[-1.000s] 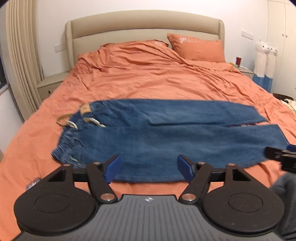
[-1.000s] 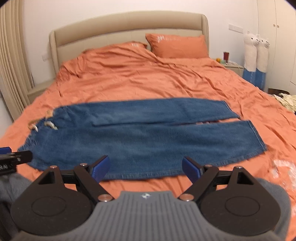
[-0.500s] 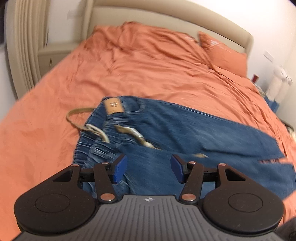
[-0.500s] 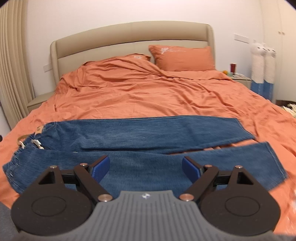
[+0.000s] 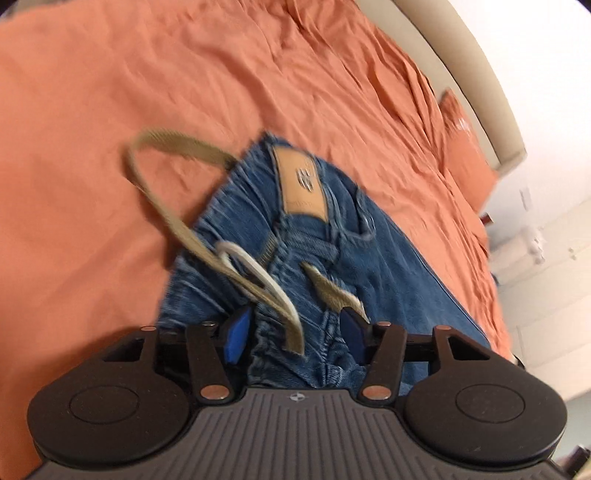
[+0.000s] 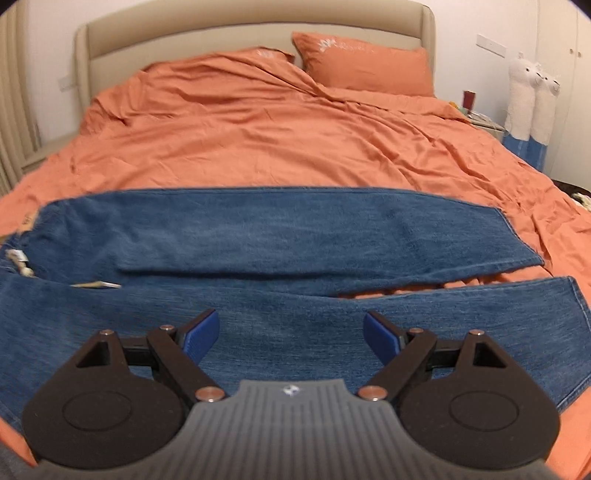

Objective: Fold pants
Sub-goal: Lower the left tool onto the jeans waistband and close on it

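The pants (image 6: 258,258), blue denim, were laid flat across the orange bed (image 6: 277,129), waistband to the left and legs to the right, the far leg lapped partly over the near one. The left tool (image 5: 295,334) was seen with its jaws just narrowed yet not gripping, the gathered waistband and a tan belt (image 5: 173,218) lying between them. The right tool (image 6: 291,332) was held wide and empty above the near leg; the cloth was judged heavy, limp and non-slippery, best taken at waistband and hem.

Blue denim pants (image 6: 295,236) lie flat across the foot half of the orange-sheeted bed (image 6: 258,129), waistband toward its left edge, leg hems toward its right edge. An orange rectangular pillow (image 6: 364,62) rests against the beige padded headboard (image 6: 221,29).
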A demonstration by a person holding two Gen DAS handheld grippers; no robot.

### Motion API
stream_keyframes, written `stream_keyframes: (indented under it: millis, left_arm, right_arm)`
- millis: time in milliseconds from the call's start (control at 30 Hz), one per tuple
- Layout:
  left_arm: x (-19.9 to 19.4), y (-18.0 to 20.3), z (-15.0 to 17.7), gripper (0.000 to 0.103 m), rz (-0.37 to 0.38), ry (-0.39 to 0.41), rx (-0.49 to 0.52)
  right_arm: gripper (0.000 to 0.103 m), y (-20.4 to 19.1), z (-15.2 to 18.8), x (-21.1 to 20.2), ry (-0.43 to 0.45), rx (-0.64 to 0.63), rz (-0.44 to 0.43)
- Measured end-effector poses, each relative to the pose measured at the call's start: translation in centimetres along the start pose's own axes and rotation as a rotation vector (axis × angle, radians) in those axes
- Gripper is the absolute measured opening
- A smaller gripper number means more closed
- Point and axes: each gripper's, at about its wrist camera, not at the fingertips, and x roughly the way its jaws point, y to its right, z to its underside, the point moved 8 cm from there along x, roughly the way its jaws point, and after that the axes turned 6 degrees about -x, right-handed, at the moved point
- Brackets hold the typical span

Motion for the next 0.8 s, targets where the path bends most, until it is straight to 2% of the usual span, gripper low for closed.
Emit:
stream_keyframes:
  millis: [67,100,133,167,200,233,333,400,467,533,700,800]
  left_arm:
    - [0.8,0.2,0.2,0.051,-0.019,-0.018,0.024]
    - [0.9,0.2,0.3,0.033,-0.054,-0.007,0.040]
    - [0.7,0.3,0.3,0.024,-0.090,0.013,0.052]
    - [0.0,0.6,0.4,0.015,-0.098,0.042,0.056]
    - [-1.0,1.3,0.5,0.011,-0.083,0.078,0.062]
    - [-2.3,2.1,0.5,0.010,-0.073,0.119,0.086]
    - [-6.6,6.1,1.1,0.008,-0.159,0.270,0.221]
    - [-8.4,7.5,1.6,0.007,-0.231,0.301,0.258]
    - [-7.9,6.6,1.7,0.007,-0.353,0.276,0.292]
    - [-5.8,4.4,1.8,0.007,-0.434,0.220,0.288]
    - [-1.3,0.8,2.9,0.008,-0.565,0.116,0.319]
    - [-0.3,1.1,3.3,0.013,-0.638,0.092,0.354]
  right_arm:
    - [0.082,0.7,0.3,0.6,-0.021,0.032,0.026]
    - [0.082,1.1,0.4,1.1,-0.033,0.050,0.039]
    - [0.082,1.5,0.6,1.2,-0.044,0.067,0.051]
    - [0.082,1.9,0.9,1.2,-0.052,0.084,0.060]
    - [0.082,2.3,0.9,1.3,-0.057,0.096,0.070]
    - [0.082,2.8,1.0,1.2,-0.059,0.102,0.078]
    - [0.082,4.1,1.2,0.8,-0.057,0.085,0.124]
    - [0.082,5.1,1.1,0.4,-0.047,0.076,0.153]
    - [0.082,6.2,0.9,-0.2,-0.038,0.088,0.176]
    - [0.082,7.3,0.8,-0.7,-0.044,0.103,0.184]
    - [0.082,11.5,0.1,-3.3,-0.067,0.202,0.200]
    - [0.082,14.6,0.1,-5.1,-0.120,0.302,0.173]
